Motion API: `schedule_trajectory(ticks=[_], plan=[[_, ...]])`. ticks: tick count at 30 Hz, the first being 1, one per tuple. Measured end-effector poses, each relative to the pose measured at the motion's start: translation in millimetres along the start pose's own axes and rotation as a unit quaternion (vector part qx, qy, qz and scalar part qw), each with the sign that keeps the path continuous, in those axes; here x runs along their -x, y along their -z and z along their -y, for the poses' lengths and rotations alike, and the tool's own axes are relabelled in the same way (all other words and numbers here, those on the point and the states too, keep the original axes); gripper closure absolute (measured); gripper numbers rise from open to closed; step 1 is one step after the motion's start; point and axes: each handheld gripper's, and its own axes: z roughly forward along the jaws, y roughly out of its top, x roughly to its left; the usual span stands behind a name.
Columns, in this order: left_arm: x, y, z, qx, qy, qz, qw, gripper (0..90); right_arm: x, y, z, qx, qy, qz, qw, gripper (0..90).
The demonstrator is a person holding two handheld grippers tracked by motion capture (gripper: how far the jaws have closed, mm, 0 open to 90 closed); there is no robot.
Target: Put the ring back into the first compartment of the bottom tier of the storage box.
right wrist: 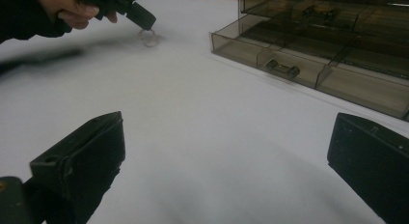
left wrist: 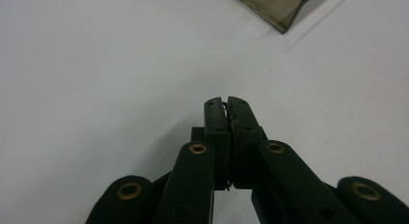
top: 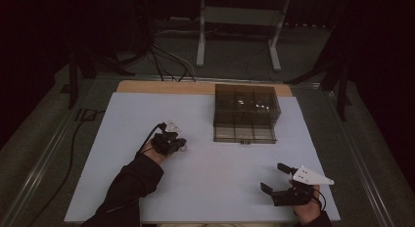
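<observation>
My left gripper point(top: 180, 145) rests low over the white table sheet point(top: 147, 114) at centre left. Its jaws are shut, with a thin sliver pinched between the tips point(left wrist: 226, 103). In the right gripper view a small clear round piece point(right wrist: 148, 37) sits directly under the left gripper's tip point(right wrist: 141, 17), touching the sheet. My right gripper point(top: 274, 177) hovers near the front right edge, open wide, with nothing between its fingers point(right wrist: 87, 156). A smoked see-through drawer box point(top: 247, 102) stands at the back centre, its bottom drawer point(top: 244, 134) pulled out.
The pulled-out drawer has a small handle point(right wrist: 282, 68) at its front and dividers inside. A corner of that drawer point(left wrist: 284, 11) lies ahead of the left jaws. A wooden strip point(top: 161, 86) borders the far edge. Cables and a metal stand point(top: 240, 21) lie on the floor beyond.
</observation>
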Motion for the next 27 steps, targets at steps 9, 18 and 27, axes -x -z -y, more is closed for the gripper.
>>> schedule_trajectory(ticks=[9, 18, 27], plan=[[3.7, 0.9, -1.3, 0.005, -0.004, 0.000, 1.0000, 90.0, 0.4, 0.7, -0.2, 0.001, -0.002, 0.000, 1.0000, 0.0], [10.9, 1.5, -5.5, 0.009, -0.016, 0.012, 0.9998, 90.0, 0.5, -0.3, 0.5, -0.001, -0.002, 0.001, 1.0000, 0.0], [12.8, 3.1, -9.6, 0.009, -0.016, 0.020, 0.9996, 90.0, 1.0, 0.2, 0.3, 0.001, -0.004, 0.001, 1.0000, 0.0]])
